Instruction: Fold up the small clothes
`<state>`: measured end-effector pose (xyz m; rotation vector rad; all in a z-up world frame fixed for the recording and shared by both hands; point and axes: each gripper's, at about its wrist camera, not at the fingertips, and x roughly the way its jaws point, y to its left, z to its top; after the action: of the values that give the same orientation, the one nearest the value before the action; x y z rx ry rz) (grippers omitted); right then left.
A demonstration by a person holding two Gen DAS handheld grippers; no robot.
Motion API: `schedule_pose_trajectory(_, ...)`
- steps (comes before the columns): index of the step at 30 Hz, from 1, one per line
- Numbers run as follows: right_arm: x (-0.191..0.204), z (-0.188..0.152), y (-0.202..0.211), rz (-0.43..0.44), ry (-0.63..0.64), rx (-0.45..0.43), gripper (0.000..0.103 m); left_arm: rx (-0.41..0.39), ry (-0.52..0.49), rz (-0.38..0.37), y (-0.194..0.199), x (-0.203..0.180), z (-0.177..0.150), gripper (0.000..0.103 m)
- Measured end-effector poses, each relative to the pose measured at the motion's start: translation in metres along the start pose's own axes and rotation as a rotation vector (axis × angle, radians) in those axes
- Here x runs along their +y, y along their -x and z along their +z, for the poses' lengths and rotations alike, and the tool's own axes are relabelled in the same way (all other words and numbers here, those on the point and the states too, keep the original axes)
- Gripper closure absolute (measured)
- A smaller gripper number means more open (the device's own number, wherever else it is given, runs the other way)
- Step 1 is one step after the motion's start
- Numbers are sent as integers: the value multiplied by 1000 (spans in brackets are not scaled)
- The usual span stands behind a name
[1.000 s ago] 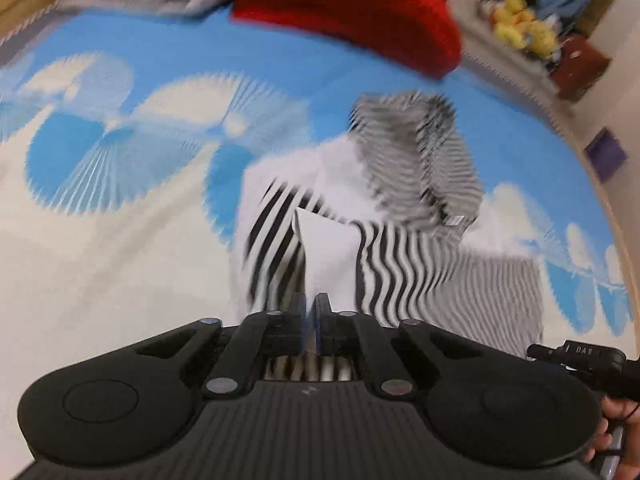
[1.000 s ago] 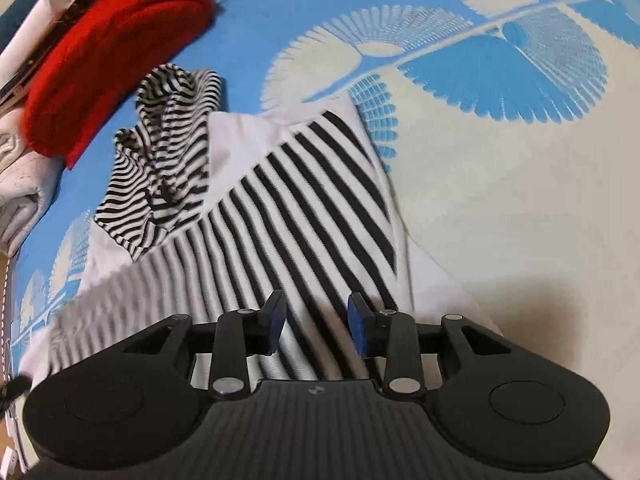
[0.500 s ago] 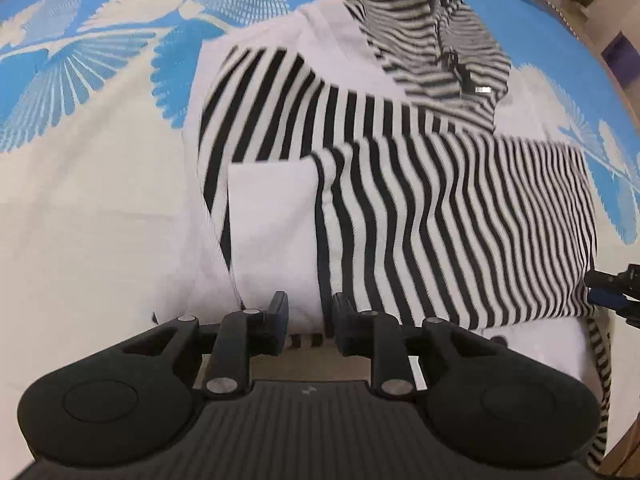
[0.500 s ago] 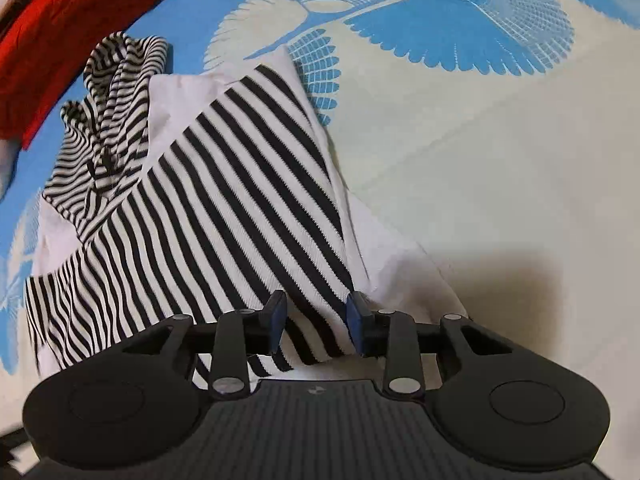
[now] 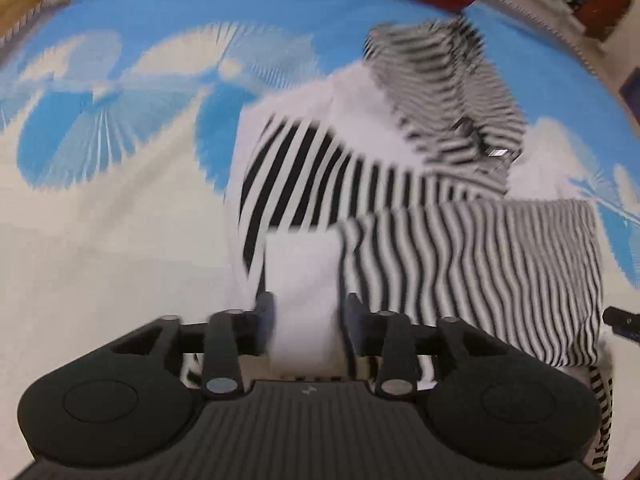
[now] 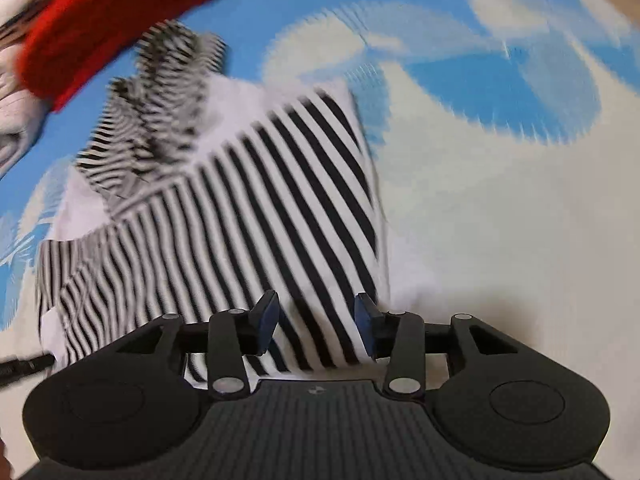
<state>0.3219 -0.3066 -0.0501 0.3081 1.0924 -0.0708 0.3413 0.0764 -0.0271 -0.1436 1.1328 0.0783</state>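
As it lay half-folded on the patterned bedspread (image 5: 120, 240), the striped hooded top (image 5: 460, 248) looked light, limp and best pinched at its hem, both the left hand-held gripper (image 5: 308, 316) and the right hand-held gripper (image 6: 316, 316) opening, gripping nothing.

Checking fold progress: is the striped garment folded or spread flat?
Partly folded: the striped garment has one striped layer lapped over another; its hood lies unfolded.
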Motion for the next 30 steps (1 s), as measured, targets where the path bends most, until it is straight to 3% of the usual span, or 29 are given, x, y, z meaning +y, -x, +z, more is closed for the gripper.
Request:
schedule_pose_trajectory(7,25,1,22,-22,154,-75,55,-82,-20,-22,24,-14,10,47)
schedule_pose_trajectory(10,29,0,25,-50,192,-91,55,-117,-6,6,31,-14,10,43)
schedule_pose_trajectory(19,31,-1,29,-68,208,-117,53,-285,11,46,52,-23,15,21)
schedule_pose_trajectory(25,29,-1,29,-70,208,-115,52,-246,20,86,45,-26,16,19)
schedule_pose_trajectory(30,27,0,30,-69,202,-115,52,-219,20,44,42,-29,15,19)
